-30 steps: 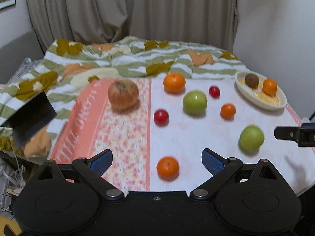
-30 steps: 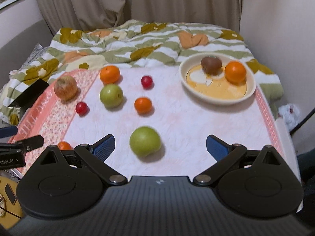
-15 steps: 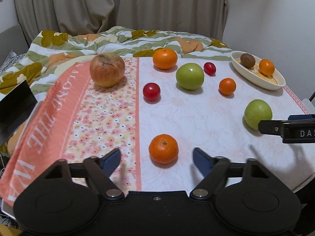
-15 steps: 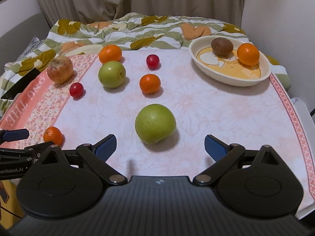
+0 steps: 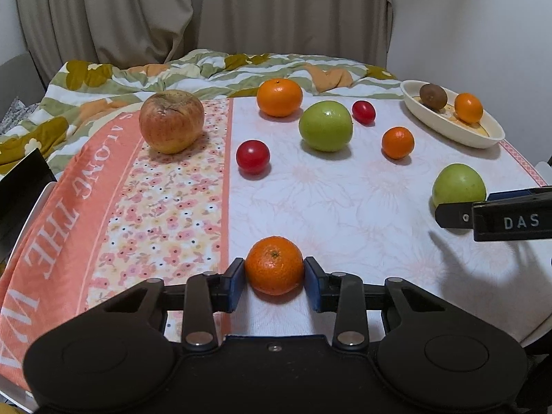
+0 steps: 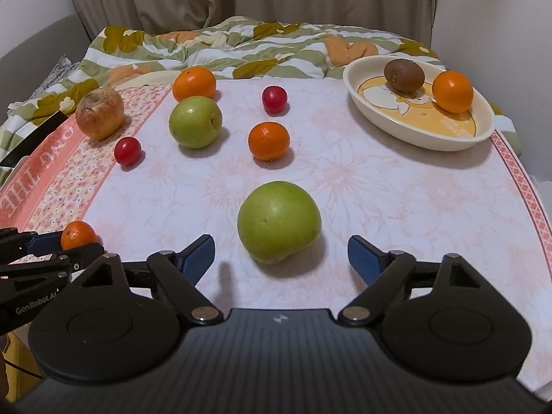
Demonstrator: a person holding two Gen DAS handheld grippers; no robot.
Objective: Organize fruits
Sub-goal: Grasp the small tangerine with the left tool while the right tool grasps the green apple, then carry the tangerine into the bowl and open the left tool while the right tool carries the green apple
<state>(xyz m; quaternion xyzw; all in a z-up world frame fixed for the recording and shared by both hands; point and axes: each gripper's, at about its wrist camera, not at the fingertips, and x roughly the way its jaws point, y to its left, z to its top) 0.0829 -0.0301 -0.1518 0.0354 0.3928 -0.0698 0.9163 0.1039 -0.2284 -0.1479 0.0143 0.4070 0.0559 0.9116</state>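
Observation:
My left gripper is shut on a small orange mandarin that rests on the tablecloth near the front edge; it also shows in the right wrist view. My right gripper is open, with a green apple just ahead between its fingers, not touched. A cream oval dish at the back right holds a kiwi and an orange. Loose on the cloth are a red-yellow apple, a second green apple, a big orange, a small mandarin and two red fruits.
A rumpled green and orange quilt lies behind the table. A dark flat object sits off the left edge. Curtains and a white wall stand at the back. The table's right edge runs close past the dish.
My left gripper moved forward and closed its fingers on the near mandarin. My right gripper came closer to the green apple and stayed open.

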